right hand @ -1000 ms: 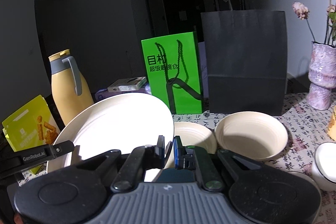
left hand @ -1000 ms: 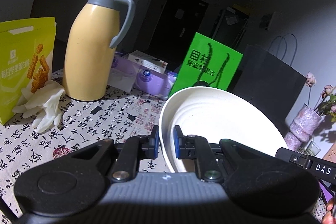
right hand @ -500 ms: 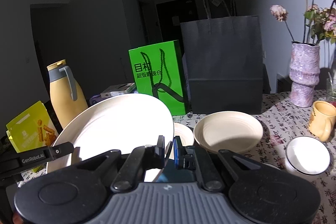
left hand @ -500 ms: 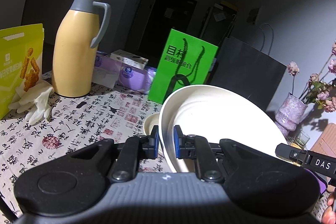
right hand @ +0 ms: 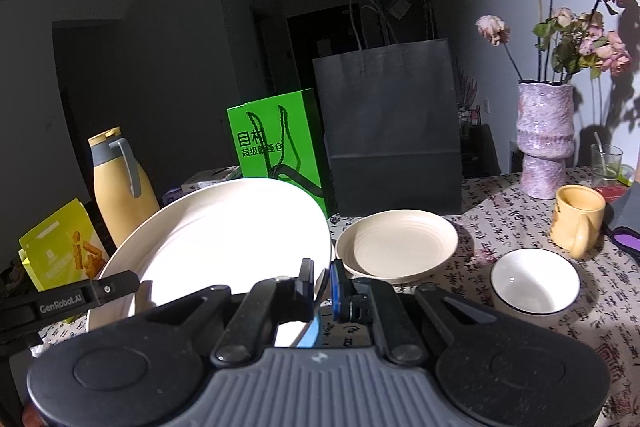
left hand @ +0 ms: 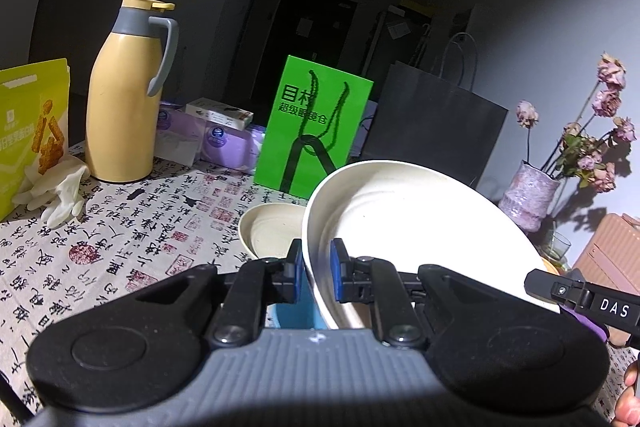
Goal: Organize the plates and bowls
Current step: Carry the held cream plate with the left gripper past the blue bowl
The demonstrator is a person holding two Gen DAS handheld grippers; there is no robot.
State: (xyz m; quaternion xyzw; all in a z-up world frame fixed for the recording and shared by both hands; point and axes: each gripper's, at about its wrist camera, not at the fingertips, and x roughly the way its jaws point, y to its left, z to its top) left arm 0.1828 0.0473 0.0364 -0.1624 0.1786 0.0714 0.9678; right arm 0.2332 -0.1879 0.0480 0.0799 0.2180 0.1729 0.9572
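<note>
Both jaws are clenched on the same large cream plate [left hand: 420, 227]: the left gripper [left hand: 316, 275] pinches its rim from one side, and the right gripper [right hand: 322, 283] pinches the opposite rim, so the plate hangs tilted between the two, above the table [left hand: 120, 247]. In the right wrist view the plate [right hand: 224, 243] fills the left half, and the other gripper's black finger with white lettering reaches in at its edge.

On the patterned tablecloth, just behind the held plate, lies a smaller beige plate [right hand: 396, 247]. To its right stands a small white bowl [right hand: 534, 279] with a dark rim, near a yellow mug [right hand: 578, 219]. Behind them stand a green paper bag [right hand: 276, 147], a black paper bag [right hand: 390, 131] and a pink vase [right hand: 544, 143] with dried flowers. At the far left are a yellow thermos jug [left hand: 124, 95], a yellow-green snack packet [left hand: 32, 127] and white gloves [left hand: 60, 191].
</note>
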